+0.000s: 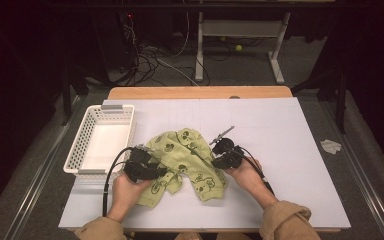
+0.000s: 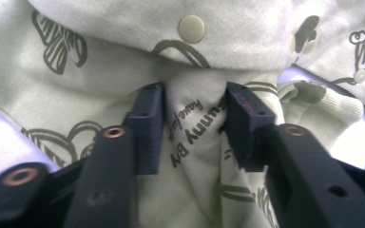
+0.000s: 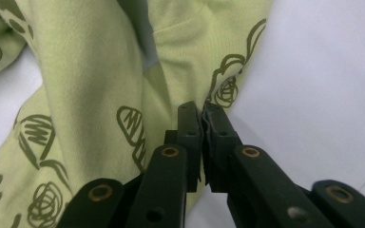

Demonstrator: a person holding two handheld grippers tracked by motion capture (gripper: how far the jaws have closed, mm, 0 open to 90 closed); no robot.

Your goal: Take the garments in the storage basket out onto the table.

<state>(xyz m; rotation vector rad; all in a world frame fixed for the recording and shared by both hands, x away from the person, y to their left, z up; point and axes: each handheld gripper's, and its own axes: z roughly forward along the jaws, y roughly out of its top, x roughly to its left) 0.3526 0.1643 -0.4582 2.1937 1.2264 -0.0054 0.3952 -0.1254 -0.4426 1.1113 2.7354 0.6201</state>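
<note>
2 grippers on the green garment [image 1: 185, 160]: left gripper [image 2: 195, 118] pinches a bunched fold, right gripper [image 3: 203, 124] clamps an edge (jaws pressed together). Mid-fold, I judge; next, lift together.

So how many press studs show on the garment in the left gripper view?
2: one stud at top centre above the jaws, another stud at the right edge. Folds of the garment may hide more.

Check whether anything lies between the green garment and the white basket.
Nothing visible does. The green garment, held by both tongs, lies beside the white basket, with bare table between them; the basket's inside looks empty.
</note>
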